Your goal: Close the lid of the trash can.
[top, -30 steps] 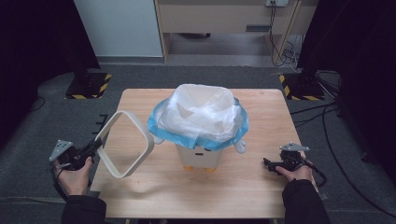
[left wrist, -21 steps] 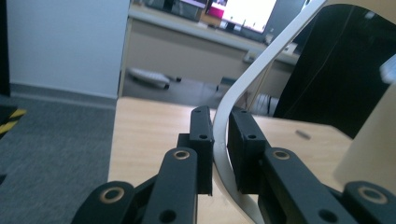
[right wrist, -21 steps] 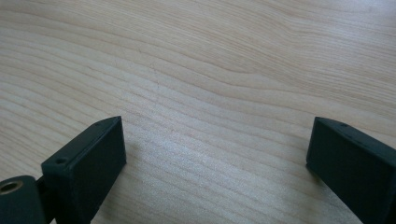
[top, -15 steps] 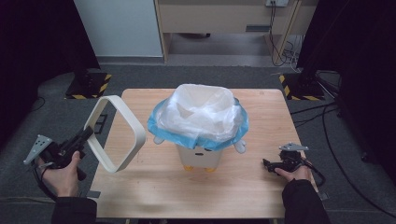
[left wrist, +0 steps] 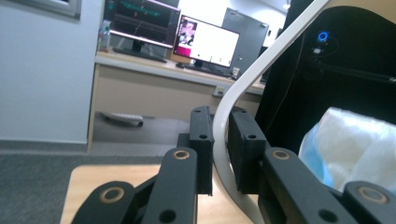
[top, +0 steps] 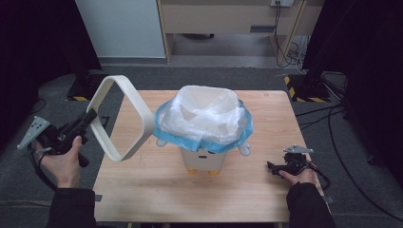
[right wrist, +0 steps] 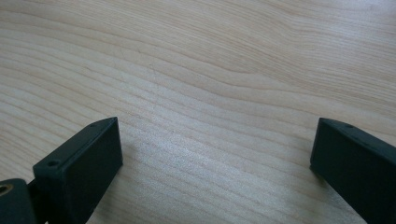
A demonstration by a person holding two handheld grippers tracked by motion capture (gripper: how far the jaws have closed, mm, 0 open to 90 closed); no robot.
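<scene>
Right gripper [top: 273, 167]: resting on the table [top: 142, 190] at the near right; jaws wide apart on nothing, having just been opening
Left gripper [top: 89, 117]: clamped on one side of the ring frame [top: 142, 124]; held up off the table's left edge
Bin [top: 204, 159]: mid-table, white liner [top: 204, 114] over a blue bag [top: 237, 137]
Advice: level the ring; centre it over the rim; press down evenly so the liner stays tucked

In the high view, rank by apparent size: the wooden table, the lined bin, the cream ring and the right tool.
1. wooden table
2. lined bin
3. cream ring, raised toward the camera, so unsure against the bin
4. right tool
</scene>
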